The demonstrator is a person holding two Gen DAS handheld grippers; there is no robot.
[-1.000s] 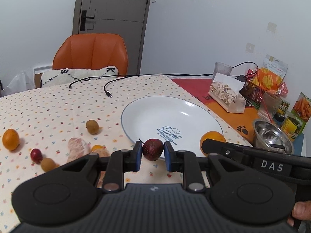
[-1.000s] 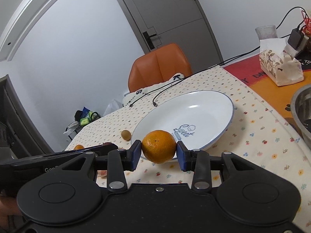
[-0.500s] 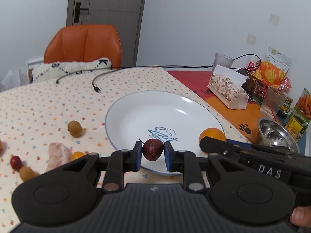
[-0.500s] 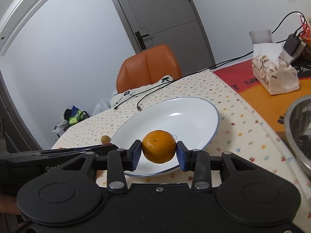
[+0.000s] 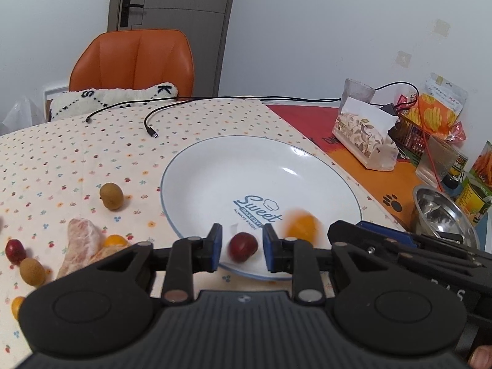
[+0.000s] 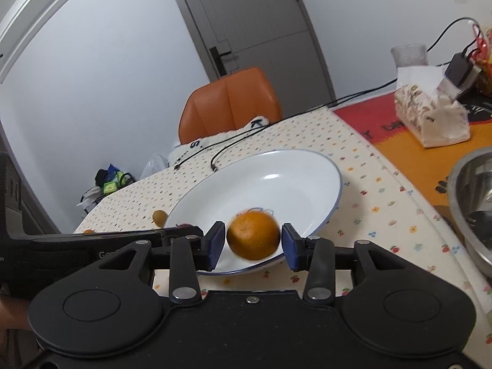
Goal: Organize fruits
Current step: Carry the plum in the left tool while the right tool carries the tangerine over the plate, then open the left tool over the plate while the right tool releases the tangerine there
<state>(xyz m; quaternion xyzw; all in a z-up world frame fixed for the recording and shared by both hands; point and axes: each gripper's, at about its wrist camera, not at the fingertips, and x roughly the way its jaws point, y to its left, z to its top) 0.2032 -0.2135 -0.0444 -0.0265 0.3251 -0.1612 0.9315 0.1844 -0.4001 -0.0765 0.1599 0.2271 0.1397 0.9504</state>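
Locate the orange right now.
In the right wrist view the orange sits blurred between the open right gripper fingers, over the white plate's near rim.

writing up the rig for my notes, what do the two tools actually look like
Both tools are matte black plastic. The left tool and right tool each have two fingers tipped with blue pads, silver screws at the joints, and two round discs on a wide body. The left body has a ribbed centre panel; the right body's is smooth. Pale lettering runs along each tool's side. No cables or sleeves show.

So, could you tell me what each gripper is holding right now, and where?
Nothing: both are open, the red fruit and orange released, blurred, over the plate.
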